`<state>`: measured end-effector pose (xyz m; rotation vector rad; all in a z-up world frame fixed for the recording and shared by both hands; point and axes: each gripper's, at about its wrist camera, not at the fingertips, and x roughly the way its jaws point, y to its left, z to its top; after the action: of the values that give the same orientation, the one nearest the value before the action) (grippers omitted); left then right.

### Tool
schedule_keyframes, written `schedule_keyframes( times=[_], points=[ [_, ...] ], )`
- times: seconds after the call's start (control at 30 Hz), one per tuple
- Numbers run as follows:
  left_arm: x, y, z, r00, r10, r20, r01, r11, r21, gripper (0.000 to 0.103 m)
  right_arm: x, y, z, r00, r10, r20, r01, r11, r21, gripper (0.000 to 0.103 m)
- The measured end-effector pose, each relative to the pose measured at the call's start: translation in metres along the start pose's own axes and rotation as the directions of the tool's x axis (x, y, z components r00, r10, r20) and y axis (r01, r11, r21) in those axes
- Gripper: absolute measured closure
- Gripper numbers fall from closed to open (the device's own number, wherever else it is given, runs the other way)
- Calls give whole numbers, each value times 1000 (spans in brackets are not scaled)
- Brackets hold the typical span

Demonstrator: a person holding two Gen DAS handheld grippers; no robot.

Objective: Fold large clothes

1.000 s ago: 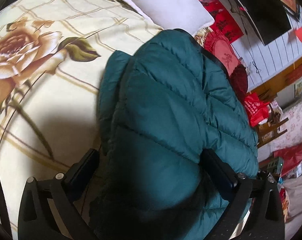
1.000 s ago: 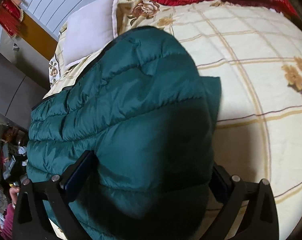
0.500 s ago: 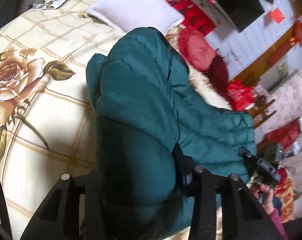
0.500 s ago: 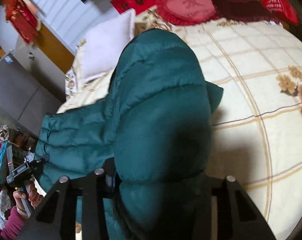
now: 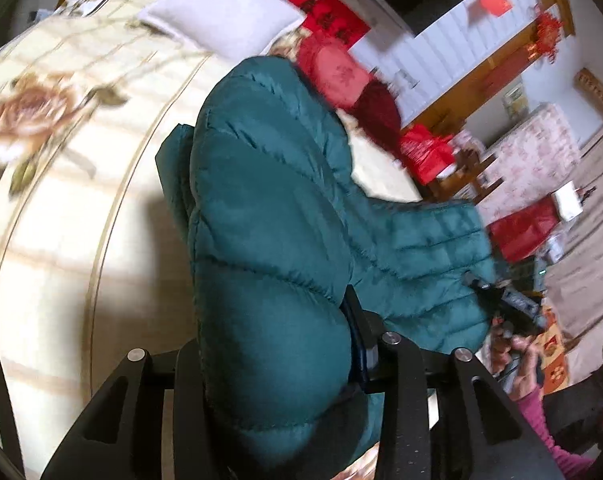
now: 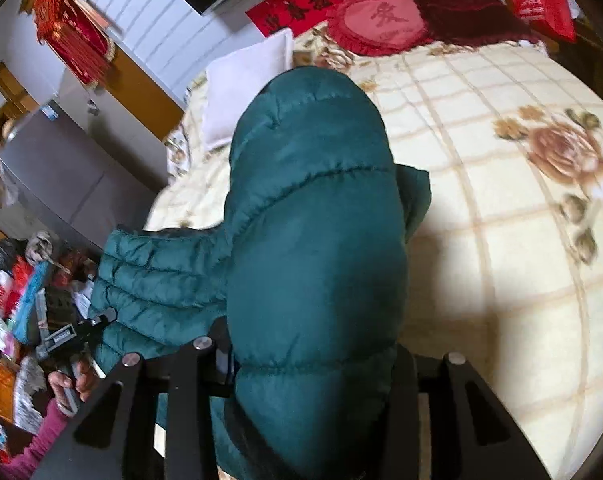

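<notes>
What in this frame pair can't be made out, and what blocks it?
- Left wrist view: the left gripper's pad contact is buried in the teal puffer jacket.
- Right wrist view: the right gripper's jaws are opening, their tips hidden by padding.
- Both views: the jacket's underside and lower hem are cut off.
- Bedspread is motion-blurred.

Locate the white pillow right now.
The white pillow lies at the bed's head, upper left in the right wrist view, beyond the green jacket and beside the red cushion.

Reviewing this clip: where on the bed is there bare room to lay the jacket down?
Bare bedspread lies between the teal jacket and the rose print. It is crowded toward the headboard: white pillow, red cushions. Off the jacket's other side, the floor clutter leaves nothing free.
</notes>
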<state>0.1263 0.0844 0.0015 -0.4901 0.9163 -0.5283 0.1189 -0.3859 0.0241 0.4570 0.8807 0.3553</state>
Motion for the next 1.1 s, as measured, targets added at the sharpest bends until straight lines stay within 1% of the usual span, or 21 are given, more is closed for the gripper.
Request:
schedule_keyframes(
  times=[0.03,0.07,0.1,0.13,0.17,0.2,0.27,0.3,0.4,0.47,0.5,0.53,0.6,0.7,0.77,0.83,0.93,1.0,1.1],
  points=[
    [8,9,-9,999,32,-23,-33,999,-24,80,1,-6,-8,999,-37,-12,37,999,4,49],
    [15,15,-12,998,57,-37,-59,997,-46,72,7,-13,-13,995,-97,-26,97,995,-2,39],
    [24,25,-16,994,87,-60,-92,993,-78,62,16,-20,-18,985,-169,-45,169,986,-13,35],
    [29,31,-19,993,89,-71,-96,990,-103,56,25,-27,-24,974,-215,-66,214,977,-20,29],
    [31,38,-21,994,82,-69,-91,986,-136,48,29,-30,-27,971,-227,-70,226,974,-21,22],
    [30,41,-21,995,83,-57,-91,982,-167,47,27,-32,-29,971,-234,-57,233,972,-14,21],
    [22,38,-19,995,97,-40,-102,979,-177,47,17,-28,-28,963,-267,-36,267,964,-9,21],
    [16,33,-18,993,117,-30,-120,980,-161,47,10,-24,-27,956,-293,-21,293,956,-19,21],
    [-1,11,-14,979,206,8,-205,976,-74,47,-17,-9,-25,930,-365,39,367,928,-68,21],
    [-12,-6,-15,968,250,37,-249,968,-27,47,-33,5,-27,928,-367,70,372,924,-88,21],
    [-17,-14,-16,962,267,53,-266,964,-13,47,-42,13,-28,932,-351,88,359,928,-100,21],
    [-22,-20,-17,957,280,70,-281,960,-1,47,-47,22,-24,936,-337,96,347,932,-107,21],
    [-26,-37,-20,947,300,114,-305,952,29,47,-54,35,-25,948,-299,107,311,941,-131,21],
    [-36,-59,-29,926,319,201,-340,937,79,47,-44,62,-32,965,-248,89,260,948,-184,21],
    [-35,-67,-33,920,323,223,-354,928,114,47,-24,75,-34,968,-244,67,253,943,-216,21],
    [-22,-74,-35,914,343,218,-378,914,147,47,-5,83,-40,962,-269,52,274,931,-241,21],
    [3,-71,-40,901,388,195,-419,895,154,47,24,81,-46,950,-312,25,309,918,-247,21],
    [20,-62,-43,884,435,169,-459,876,148,47,43,77,-51,939,-344,0,334,910,-246,20],
    [38,-49,-49,866,478,143,-496,857,139,47,57,81,-57,922,-386,40,380,877,-295,17]
  ],
)
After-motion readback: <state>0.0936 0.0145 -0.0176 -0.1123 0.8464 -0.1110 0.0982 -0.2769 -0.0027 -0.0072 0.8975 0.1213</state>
